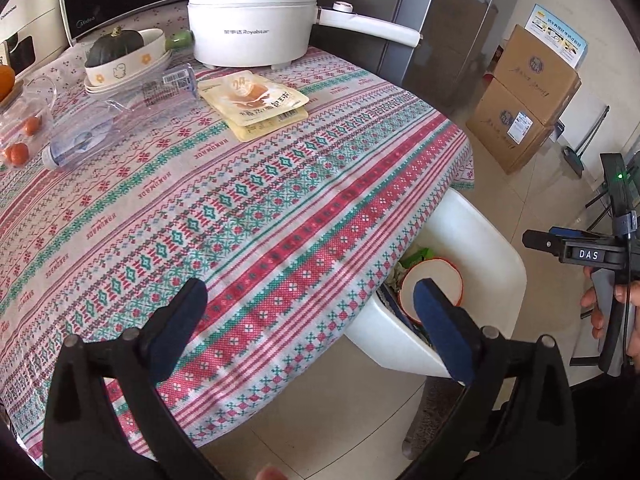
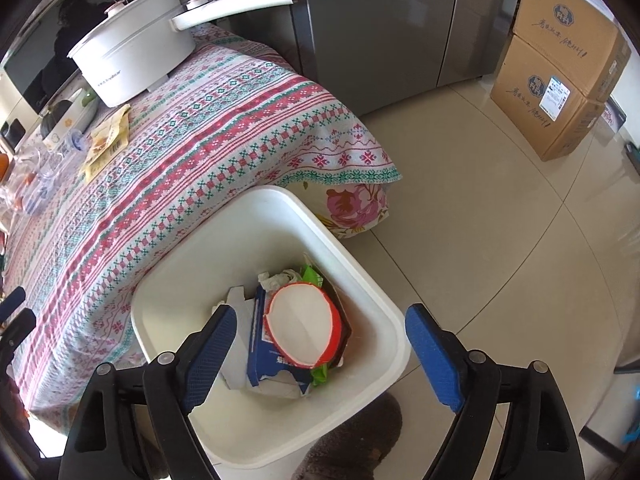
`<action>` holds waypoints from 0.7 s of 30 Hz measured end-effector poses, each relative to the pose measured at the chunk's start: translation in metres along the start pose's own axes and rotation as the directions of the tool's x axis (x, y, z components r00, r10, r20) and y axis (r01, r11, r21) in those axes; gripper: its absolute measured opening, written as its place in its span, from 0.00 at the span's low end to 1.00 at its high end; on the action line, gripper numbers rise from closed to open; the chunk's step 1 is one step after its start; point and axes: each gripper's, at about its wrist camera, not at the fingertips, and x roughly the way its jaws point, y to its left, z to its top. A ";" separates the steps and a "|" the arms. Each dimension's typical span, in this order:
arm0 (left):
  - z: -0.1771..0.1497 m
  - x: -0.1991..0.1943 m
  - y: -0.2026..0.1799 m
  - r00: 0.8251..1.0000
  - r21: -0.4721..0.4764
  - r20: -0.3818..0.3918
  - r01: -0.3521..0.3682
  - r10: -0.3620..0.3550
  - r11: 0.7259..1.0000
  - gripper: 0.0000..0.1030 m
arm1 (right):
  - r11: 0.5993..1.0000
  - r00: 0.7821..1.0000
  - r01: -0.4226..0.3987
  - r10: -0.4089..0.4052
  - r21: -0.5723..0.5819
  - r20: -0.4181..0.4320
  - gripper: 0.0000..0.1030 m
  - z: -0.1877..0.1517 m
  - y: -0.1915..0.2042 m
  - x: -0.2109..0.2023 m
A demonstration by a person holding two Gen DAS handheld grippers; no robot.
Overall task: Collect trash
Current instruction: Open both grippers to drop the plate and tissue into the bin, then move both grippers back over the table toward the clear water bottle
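Note:
A white trash bin stands on the floor beside the table and holds a red-rimmed paper bowl, a blue carton, crumpled paper and green wrappers. My right gripper is open and empty just above the bin. My left gripper is open and empty over the table's near edge; the bin shows to its right. On the table lie yellow food packets, a clear plastic bottle and a clear wrapper with barcode. The packets also show in the right wrist view.
A patterned tablecloth covers the table. A white electric pot, a bowl with a squash and a bag of small oranges stand at the back. Cardboard boxes and a grey fridge stand beyond the bin.

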 end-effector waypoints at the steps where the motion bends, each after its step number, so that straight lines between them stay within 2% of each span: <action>1: 0.000 -0.001 0.002 1.000 -0.002 0.000 -0.016 0.016 1.000 0.99 | 1.000 1.000 -0.008 0.008 -0.007 0.009 1.00 0.001 0.004 -0.001; 8: 0.000 -0.008 0.019 0.999 -0.030 0.004 -0.052 0.052 0.998 0.99 | 0.997 1.000 0.005 -0.002 -0.076 0.030 1.00 0.008 0.034 -0.005; 14: 0.001 -0.017 0.038 0.997 -0.063 0.010 -0.080 0.081 0.995 0.99 | 0.993 0.999 -0.038 0.040 -0.108 0.010 1.00 0.012 0.063 -0.006; 21: 0.005 -0.031 0.072 0.993 -0.129 0.029 -0.112 0.117 0.985 0.99 | 0.986 0.997 -0.060 0.065 -0.153 0.032 1.00 0.019 0.105 -0.012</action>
